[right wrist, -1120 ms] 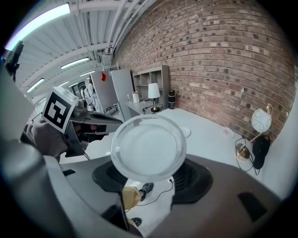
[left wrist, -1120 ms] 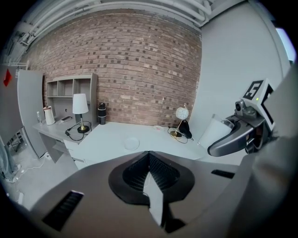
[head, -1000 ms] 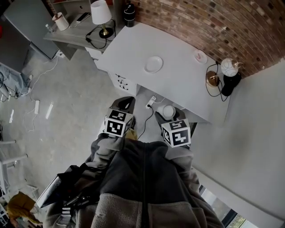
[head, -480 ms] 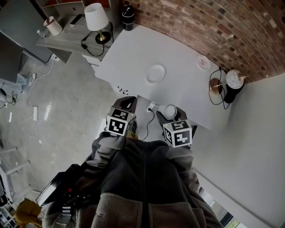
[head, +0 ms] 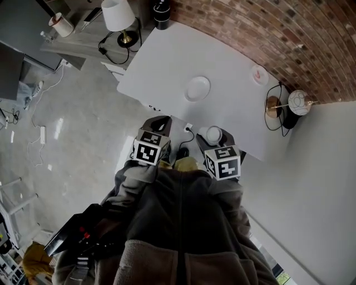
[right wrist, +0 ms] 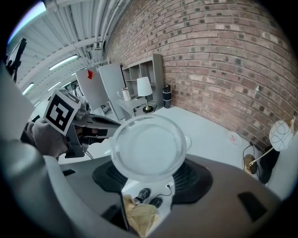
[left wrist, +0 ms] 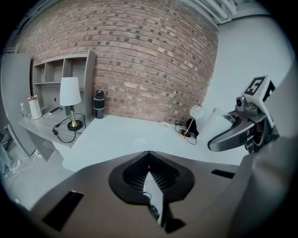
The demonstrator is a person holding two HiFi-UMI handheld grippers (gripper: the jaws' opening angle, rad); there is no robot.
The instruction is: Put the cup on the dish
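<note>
A white dish (head: 197, 88) lies near the middle of the white table (head: 167, 61); it shows faintly in the left gripper view (left wrist: 138, 139). My right gripper (head: 213, 135) is shut on a clear cup (head: 212, 134), held upright over the table's near edge. In the right gripper view the cup (right wrist: 149, 148) fills the space between the jaws and I look down into its mouth. My left gripper (head: 159, 122) hangs to the left of it, just short of the table edge, shut and empty. In the left gripper view the right gripper and the cup (left wrist: 222, 122) show at the right.
A small pink-marked saucer (head: 258, 73) sits at the table's far right by the brick wall. A globe lamp (head: 299, 100) and cables stand beyond the right corner. A white table lamp (head: 118, 14) and a dark cylinder (head: 161, 11) are at the far left. A power strip (head: 188, 128) lies under the table.
Both grippers and the person have moved forward to the table's near edge, and the dish lies closer ahead. The cup stays in the right gripper.
</note>
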